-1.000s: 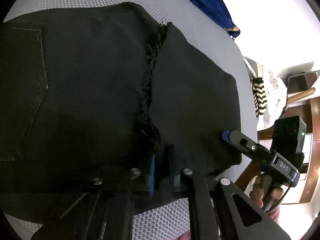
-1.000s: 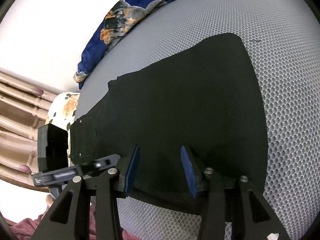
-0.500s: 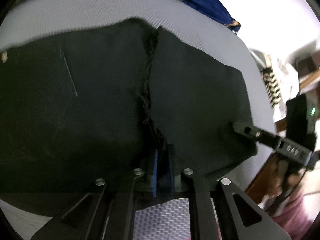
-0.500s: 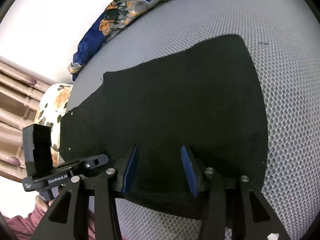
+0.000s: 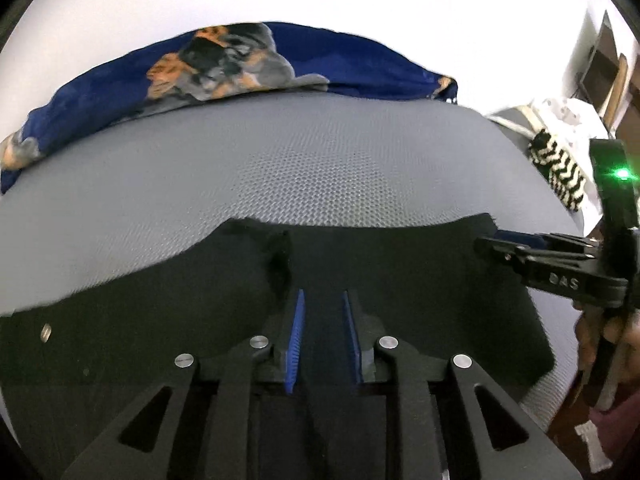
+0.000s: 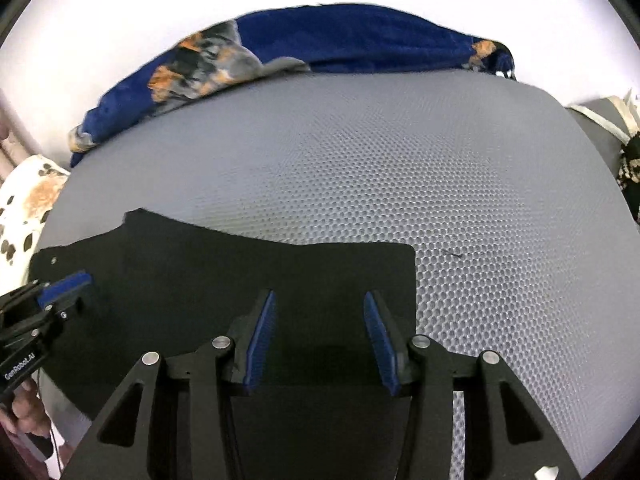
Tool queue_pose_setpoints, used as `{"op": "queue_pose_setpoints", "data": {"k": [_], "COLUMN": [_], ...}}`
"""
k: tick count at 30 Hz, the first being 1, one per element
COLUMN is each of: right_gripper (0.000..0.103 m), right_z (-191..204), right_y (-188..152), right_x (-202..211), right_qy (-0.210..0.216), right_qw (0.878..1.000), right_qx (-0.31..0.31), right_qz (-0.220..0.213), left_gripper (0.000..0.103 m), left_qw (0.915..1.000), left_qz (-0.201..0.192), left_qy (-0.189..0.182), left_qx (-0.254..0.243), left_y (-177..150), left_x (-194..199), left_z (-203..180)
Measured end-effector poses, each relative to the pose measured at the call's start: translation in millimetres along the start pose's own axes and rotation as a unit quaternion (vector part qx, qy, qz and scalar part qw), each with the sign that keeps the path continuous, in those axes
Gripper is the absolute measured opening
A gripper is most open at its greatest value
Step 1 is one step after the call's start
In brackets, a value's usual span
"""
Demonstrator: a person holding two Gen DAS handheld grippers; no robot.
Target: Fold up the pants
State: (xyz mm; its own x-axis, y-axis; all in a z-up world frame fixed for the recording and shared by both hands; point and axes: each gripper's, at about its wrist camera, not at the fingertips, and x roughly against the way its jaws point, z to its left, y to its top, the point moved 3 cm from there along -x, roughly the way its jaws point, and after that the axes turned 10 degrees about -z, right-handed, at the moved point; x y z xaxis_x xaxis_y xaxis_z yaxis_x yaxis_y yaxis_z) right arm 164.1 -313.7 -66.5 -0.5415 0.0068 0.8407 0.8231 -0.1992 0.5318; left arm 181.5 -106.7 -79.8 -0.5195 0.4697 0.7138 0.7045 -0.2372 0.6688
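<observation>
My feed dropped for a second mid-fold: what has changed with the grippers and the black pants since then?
The left gripper was shut on the black denim pants and has now opened. Both wrist views have swung from looking down at the cloth to looking level across the grey mesh mattress. The right gripper stays open over the pants. The blue floral blanket has not moved.

mattress open beyond pants | blanket along far edge
</observation>
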Motion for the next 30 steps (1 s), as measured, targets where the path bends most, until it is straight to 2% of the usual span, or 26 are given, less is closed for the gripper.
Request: {"op": "queue_pose_setpoints", "data": {"k": [2, 5, 7, 11, 14, 19, 21, 30], "right_gripper": [0.042, 0.042, 0.042, 0.044, 0.044, 0.046, 0.046, 0.046], "right_z": [-3.1, -5.6, -5.7, -1.8, 0.2, 3.1, 6.1, 41.2], "right_y": [4.3, 5.3, 5.1, 2.6, 3.0, 1.0, -2.1, -32.0], "right_x": [-7.6, -14.2, -16.8, -16.7, -17.2, -13.5, -10.4, 5.3], "right_qy": [-0.004, -0.006, -0.007, -0.012, -0.017, -0.011, 0.000, 0.013], "right_qw": [1.000, 1.000, 1.000, 1.000, 1.000, 1.000, 1.000, 0.998], "right_qx": [0.000, 0.002, 0.004, 0.014, 0.021, 0.015, 0.012, 0.053], "right_qz": [0.005, 0.011, 0.012, 0.008, 0.010, 0.013, 0.016, 0.032], "left_gripper": [0.021, 0.022, 0.028, 0.029, 0.031, 0.034, 0.040, 0.048], "left_qw": [0.9999, 0.9985, 0.9988, 0.9986, 0.9981, 0.9983, 0.9982, 0.9937], "left_qz": [0.012, 0.051, 0.042, 0.051, 0.057, 0.047, 0.039, 0.007], "left_qy": [-0.002, 0.019, 0.024, 0.016, 0.024, 0.036, 0.045, 0.094], "left_qx": [0.000, -0.002, -0.003, 0.008, 0.002, 0.000, 0.006, 0.060], "left_y": [5.2, 2.0, 2.5, 7.7, 10.6, 0.9, -2.8, -31.3], "left_x": [-19.0, -46.7, -50.4, -49.4, -46.3, -17.3, -4.4, 71.5], "left_z": [1.2, 6.1, 10.2, 15.7, 14.9, 11.1, 13.7, 52.0]}}
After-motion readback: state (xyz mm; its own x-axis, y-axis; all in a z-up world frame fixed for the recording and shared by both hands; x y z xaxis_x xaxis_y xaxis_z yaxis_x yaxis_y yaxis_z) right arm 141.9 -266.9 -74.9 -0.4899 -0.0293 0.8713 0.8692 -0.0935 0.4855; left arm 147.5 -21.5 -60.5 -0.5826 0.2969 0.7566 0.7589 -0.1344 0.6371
